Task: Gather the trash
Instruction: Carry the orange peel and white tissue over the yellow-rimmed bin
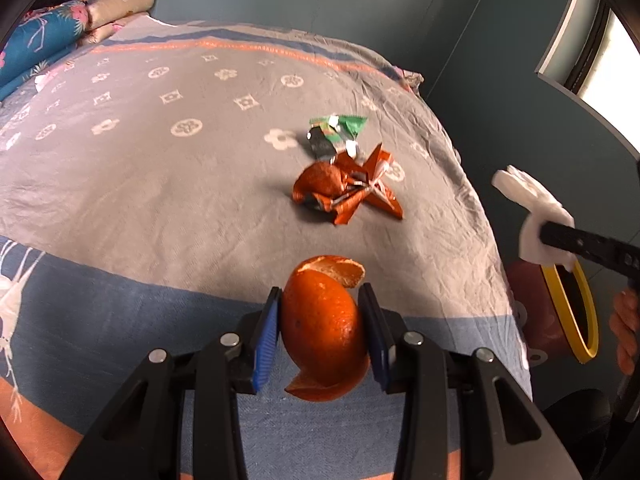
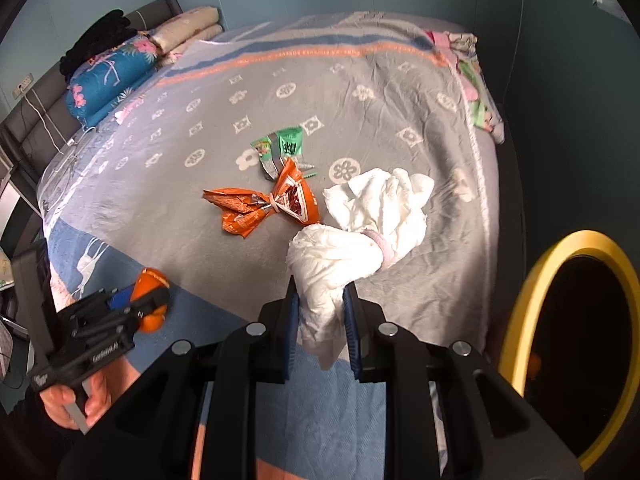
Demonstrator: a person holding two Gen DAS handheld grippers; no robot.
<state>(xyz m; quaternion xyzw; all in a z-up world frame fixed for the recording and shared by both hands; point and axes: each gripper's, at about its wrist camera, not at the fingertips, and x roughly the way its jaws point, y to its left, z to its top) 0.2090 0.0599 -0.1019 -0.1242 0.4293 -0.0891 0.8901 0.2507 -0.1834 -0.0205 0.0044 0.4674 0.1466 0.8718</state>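
1. Trash is split between the two grippers and the bed (image 1: 160, 184), with the orange wrapper (image 1: 348, 190) on the grey flower-print bedspread as the landmark.
2. The orange peel (image 1: 322, 330), glossy, curled and pitted, sits between the blue ribbed pads of the left gripper (image 1: 322, 336); its jaws are clenched on the peel's sides, nearer the camera than the orange wrapper and above the blue band of the spread.
3. The white tissue wad (image 2: 352, 236), soft and crumpled, cinched by a pale band, is pinched at its lower tail by the right gripper (image 2: 322, 324), to the right of the orange wrapper.
4. The orange wrapper is crinkled foil, twisted at its middle like a bow.
5. A green wrapper (image 2: 280, 150), shiny and creased, lies just beyond the orange wrapper; whether they touch is hard to tell.
6. A yellow-rimmed bin (image 2: 560, 340), round and dark inside, stands off the bed's edge, right of the orange wrapper.
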